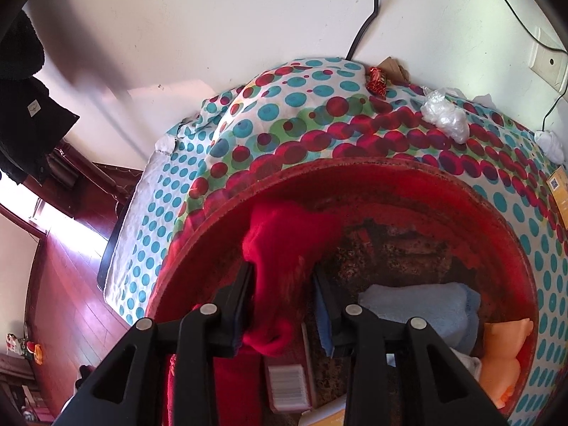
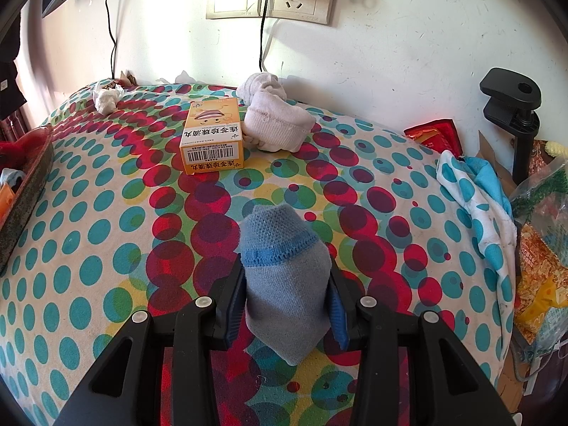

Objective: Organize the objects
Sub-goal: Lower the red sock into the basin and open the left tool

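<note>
Over the red basin (image 1: 355, 177): left tool (image 1: 284, 305) parting around red sock (image 1: 280, 248), right tool (image 2: 287, 298) clamping blue-grey sock (image 2: 284, 277).
Could snag on the left pad and miss the basin.

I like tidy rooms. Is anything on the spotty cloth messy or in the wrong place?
Yes. A crumpled white sock lies bunched against the orange box near the wall, and a scrunched plastic wad sits loose at the far left corner. The right cloth edge is rumpled and folded back, so the spotty cloth isn't flat there.

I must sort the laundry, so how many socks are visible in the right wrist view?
2: a grey-blue sock in the right gripper, a white sock beside the orange box. Others may be hidden.
</note>
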A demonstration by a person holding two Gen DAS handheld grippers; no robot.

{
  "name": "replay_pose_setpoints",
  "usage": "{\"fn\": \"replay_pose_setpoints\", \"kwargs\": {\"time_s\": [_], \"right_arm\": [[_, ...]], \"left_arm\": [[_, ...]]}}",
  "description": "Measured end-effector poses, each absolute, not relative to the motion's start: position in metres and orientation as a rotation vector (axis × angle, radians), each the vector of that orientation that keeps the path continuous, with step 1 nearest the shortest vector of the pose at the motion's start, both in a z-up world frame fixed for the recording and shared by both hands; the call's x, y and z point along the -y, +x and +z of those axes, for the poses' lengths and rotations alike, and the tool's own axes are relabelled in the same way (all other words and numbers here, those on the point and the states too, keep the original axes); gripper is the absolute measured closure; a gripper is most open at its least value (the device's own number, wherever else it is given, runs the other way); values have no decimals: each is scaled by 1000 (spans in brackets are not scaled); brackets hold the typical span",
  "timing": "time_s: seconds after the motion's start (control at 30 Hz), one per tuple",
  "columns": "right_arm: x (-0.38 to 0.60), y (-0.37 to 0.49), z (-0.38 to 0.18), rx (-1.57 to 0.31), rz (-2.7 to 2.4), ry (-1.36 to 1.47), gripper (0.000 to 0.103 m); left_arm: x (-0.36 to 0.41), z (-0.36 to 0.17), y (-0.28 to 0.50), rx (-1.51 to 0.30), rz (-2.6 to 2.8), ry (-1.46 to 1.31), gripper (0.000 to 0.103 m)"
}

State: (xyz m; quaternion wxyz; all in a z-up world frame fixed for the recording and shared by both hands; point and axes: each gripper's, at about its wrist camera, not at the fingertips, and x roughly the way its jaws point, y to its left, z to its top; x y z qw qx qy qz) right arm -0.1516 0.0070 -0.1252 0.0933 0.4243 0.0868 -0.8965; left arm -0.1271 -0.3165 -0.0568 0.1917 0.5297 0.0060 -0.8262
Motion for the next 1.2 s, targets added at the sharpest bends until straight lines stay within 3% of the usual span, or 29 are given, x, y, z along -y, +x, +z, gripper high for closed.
{"fn": "replay_pose_setpoints", "kwargs": {"time_s": [0.17,0.73,1.2], "right_arm": [[-6,-152,-125,-264,-2663,1259,64],[-44,-150,-117,-309,-2675,1255,64],[-92,-142,-107,-420,-2706,1241,65]], "left_arm": [[319,-57,-123,-23,-2320,1481,65],[297,-24,-48,-58,-2406,1300,65],[297,-39,1,-104,-2412,1175,65]]}}
